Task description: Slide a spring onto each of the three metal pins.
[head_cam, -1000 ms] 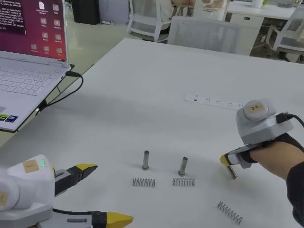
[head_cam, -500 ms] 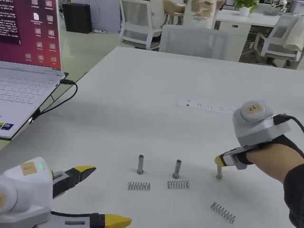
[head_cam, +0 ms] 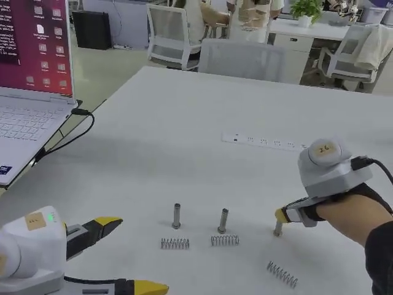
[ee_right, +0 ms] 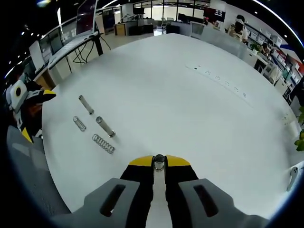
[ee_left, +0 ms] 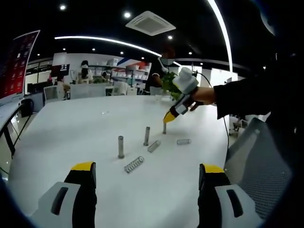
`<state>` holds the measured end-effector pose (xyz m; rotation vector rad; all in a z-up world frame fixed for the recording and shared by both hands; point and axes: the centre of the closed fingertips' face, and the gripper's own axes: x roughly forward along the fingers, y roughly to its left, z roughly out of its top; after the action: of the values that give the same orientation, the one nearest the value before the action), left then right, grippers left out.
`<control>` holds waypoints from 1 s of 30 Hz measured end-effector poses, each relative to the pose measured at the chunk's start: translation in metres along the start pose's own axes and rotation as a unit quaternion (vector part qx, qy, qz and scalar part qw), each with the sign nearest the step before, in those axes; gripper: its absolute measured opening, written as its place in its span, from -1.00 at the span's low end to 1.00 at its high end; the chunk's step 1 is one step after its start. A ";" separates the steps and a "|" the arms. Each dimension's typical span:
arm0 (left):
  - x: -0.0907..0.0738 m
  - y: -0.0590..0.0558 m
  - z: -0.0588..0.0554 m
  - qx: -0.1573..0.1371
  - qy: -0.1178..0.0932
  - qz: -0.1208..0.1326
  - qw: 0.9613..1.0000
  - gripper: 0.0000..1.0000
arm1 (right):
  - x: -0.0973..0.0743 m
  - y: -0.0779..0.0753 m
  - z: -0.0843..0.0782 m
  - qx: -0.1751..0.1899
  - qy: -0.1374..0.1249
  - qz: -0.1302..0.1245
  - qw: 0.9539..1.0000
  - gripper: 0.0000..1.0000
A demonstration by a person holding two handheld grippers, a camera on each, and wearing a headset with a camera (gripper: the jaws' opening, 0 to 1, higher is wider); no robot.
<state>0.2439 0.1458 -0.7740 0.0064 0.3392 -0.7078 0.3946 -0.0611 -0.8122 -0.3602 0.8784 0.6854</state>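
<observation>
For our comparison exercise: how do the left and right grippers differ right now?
The left gripper stands wide open; the right gripper is shut. The left gripper holds nothing; the right gripper grips a metal pin standing upright. Both have yellow jaw tips.

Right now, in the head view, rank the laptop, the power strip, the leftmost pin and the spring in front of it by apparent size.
1. laptop, though the frame cuts it off.
2. power strip.
3. leftmost pin and its spring: too alike to rank.
</observation>
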 end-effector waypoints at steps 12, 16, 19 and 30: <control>0.001 -0.002 0.000 0.003 0.001 -0.004 1.000 0.72 | -0.002 -0.001 -0.003 -0.003 0.001 0.001 1.000 -0.89; 0.001 -0.003 0.000 0.003 0.002 -0.006 1.000 0.72 | -0.002 0.000 -0.004 -0.009 0.002 0.004 1.000 -0.88; 0.002 -0.004 0.001 0.003 0.002 -0.007 1.000 0.72 | -0.002 0.001 -0.004 -0.013 0.003 0.005 1.000 -0.88; 0.000 -0.003 0.000 0.003 0.001 -0.006 1.000 0.72 | -0.003 0.003 -0.005 -0.025 0.004 0.006 1.000 -0.85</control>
<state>0.2423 0.1437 -0.7738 0.0117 0.3388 -0.7203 0.3885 -0.0634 -0.8124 -0.4035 0.8730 0.7192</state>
